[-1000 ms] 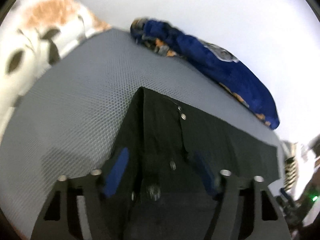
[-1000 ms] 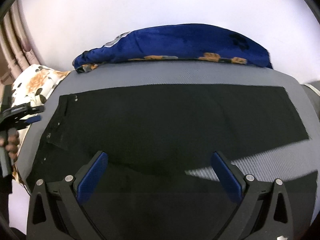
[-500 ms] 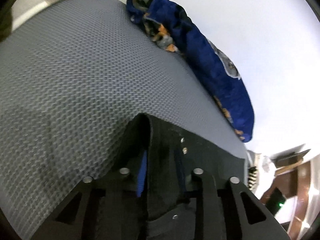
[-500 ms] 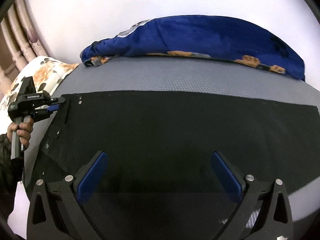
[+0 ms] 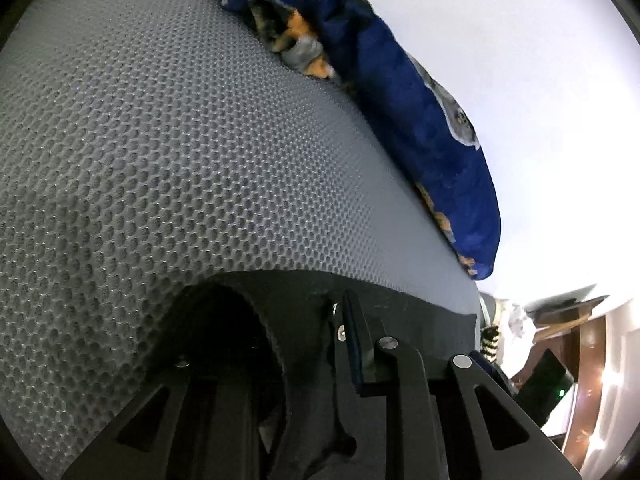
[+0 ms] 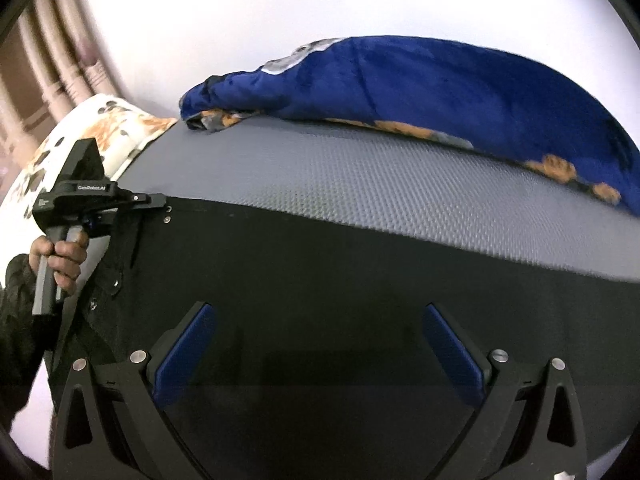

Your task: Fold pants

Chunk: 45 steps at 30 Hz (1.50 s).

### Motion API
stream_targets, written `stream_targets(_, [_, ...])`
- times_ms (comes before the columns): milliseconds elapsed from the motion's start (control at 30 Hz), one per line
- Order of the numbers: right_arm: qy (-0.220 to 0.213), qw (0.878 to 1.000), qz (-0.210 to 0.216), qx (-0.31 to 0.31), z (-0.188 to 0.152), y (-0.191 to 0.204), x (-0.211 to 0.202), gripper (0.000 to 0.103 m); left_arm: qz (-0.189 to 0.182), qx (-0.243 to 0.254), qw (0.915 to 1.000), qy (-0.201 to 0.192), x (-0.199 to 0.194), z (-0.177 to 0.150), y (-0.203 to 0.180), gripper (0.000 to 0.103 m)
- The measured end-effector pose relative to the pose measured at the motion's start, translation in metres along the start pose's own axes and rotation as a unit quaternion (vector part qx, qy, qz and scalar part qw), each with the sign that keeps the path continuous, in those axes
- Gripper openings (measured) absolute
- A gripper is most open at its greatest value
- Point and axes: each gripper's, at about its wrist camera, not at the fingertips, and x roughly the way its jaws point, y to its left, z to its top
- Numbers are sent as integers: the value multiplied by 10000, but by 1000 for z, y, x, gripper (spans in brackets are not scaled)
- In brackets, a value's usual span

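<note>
Left gripper clamped on the waistband corner of the black pants, spread flat on the grey mesh mat. Right gripper wide open, low over the pants' middle. Beyond both, blue blanket.

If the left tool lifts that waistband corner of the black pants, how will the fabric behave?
Probably floppy: the black pants already curl into a soft fold at the left tool. The honeycomb mat looks grippy, so they may drag rather than slide.
</note>
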Motion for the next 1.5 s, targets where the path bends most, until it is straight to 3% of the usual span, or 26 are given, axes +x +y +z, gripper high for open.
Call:
stream_targets(33, [43,9999,43,-151,5,-3,2,103,0,93,9999,-51,-1,0,-3,8])
stream_targets(167, [270,9951,166,-940,26,-13,13,103,-442,563,9969,-338,-28,-13,-25,8])
stream_targets(367, [805,9786,759,-1734,64,-25,37,96,-928,1816,9762,-740,-71,-47,-76,8])
stream_targets(467, [1069,9686,1200,-1894,79,-31,47,88,-1038,1997,9712,-778,-82,-55,-84,8])
stream_targets(600, [1719,9460,1671,-2182,82,-36,65,84,-1029,1916,9724,-840,-92,-55,-77,8])
stream_targets(700, [2120,9294,1802,-2425,76,-40,77,65,-963,1877,9738,-849,-95,-56,-76,8])
stream_targets(733, [2167,9277,1763,-2476,74,-42,78,59,-930,1890,9739,-841,-94,-57,-75,8])
stream_targets(800, [2272,9245,1647,-2582,68,-47,80,57,-868,1922,9739,-834,-90,-58,-79,8])
stream_targets(867, [2308,9233,1606,-2616,63,-54,78,42,-823,1929,9741,-840,-91,-60,-79,8])
stream_targets(1000, [2257,9293,1434,-2548,55,-64,72,26,-751,1876,9759,-827,-85,-57,-77,8])
stream_targets(1067, [2156,9331,1294,-2571,52,-64,70,12,-702,1825,9772,-831,-84,-56,-77,8])
stream_targets(1300, [1219,9562,330,-2640,32,-45,24,7,-576,1708,9804,-795,-79,-53,-71,8])
stream_targets(1400, [699,9643,-172,-2550,19,-31,-12,7,-579,1871,9779,-734,-89,-60,-75,8])
stream_targets(1500, [373,9684,-408,-2432,2,-21,-46,7,-658,2025,9747,-673,-104,-74,-79,8])
